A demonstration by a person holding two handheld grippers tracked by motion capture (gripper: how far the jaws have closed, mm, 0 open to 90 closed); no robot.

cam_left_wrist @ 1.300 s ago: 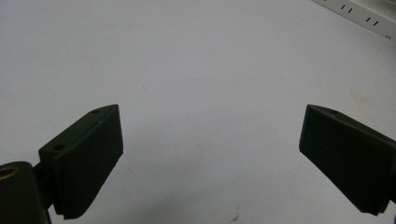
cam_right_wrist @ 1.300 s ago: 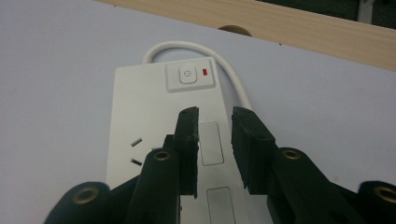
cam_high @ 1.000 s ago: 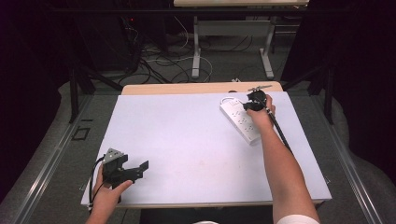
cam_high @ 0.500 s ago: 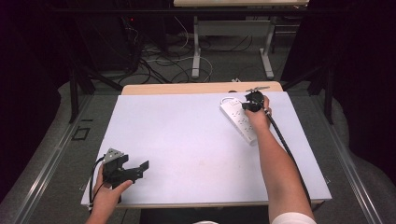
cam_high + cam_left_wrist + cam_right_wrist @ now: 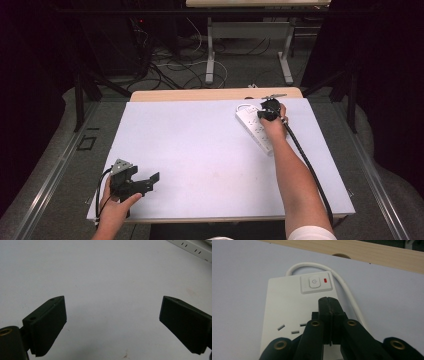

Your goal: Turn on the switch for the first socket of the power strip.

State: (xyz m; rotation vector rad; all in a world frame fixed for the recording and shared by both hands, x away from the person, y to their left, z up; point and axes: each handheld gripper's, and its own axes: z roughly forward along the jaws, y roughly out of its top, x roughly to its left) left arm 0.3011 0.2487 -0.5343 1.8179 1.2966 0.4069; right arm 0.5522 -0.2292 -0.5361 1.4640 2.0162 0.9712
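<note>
A white power strip (image 5: 252, 129) lies on the white table top at the far right, its white cable (image 5: 348, 296) looping off its far end. In the right gripper view its square power button (image 5: 314, 283) and a red indicator light (image 5: 325, 280) face up. My right gripper (image 5: 329, 300) is shut with nothing between the jaws, its tips just above the strip, a little short of the button; from above it (image 5: 268, 109) sits over the strip's far end. My left gripper (image 5: 142, 181) rests open near the table's front left corner, jaws wide apart (image 5: 112, 322).
The white table top (image 5: 200, 150) has a bare wooden strip (image 5: 200, 95) along its far edge. Beyond it stand desk legs and tangled floor cables (image 5: 170, 65). A black cable (image 5: 310, 170) trails along the right forearm.
The right hand and gripper have crept slightly left and farther along the power strip toward its button end. The left gripper has stayed put.
</note>
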